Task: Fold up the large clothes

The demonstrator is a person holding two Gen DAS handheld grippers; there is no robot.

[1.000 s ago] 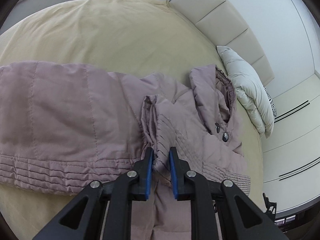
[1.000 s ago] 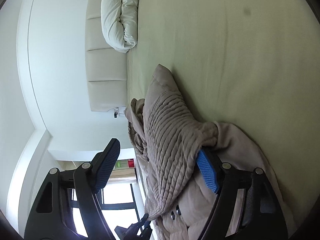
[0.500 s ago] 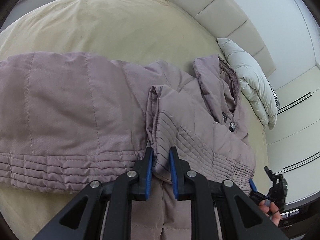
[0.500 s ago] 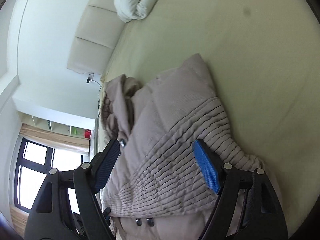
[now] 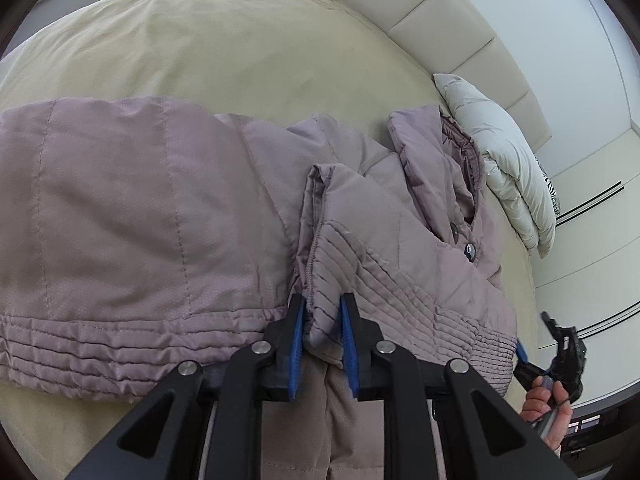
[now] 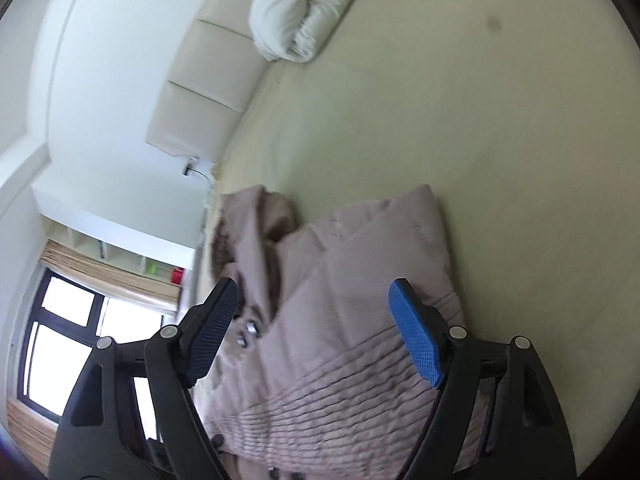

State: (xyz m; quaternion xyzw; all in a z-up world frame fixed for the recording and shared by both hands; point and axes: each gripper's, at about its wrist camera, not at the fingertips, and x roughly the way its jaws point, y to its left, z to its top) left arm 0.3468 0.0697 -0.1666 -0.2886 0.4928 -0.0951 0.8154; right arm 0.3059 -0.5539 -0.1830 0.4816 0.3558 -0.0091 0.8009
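Jacket cuff stays pinched by left claw; right claw has let go.

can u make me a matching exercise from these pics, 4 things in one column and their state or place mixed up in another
Things:
1. left gripper
2. right gripper
3. jacket
4. white duvet

States or places:
A. folded up against the headboard
B. open, above the ribbed hem
C. spread on the beige bed
D. shut on a fold of fabric

Pairs: 1-D, 2-B, 3-C, 4-A
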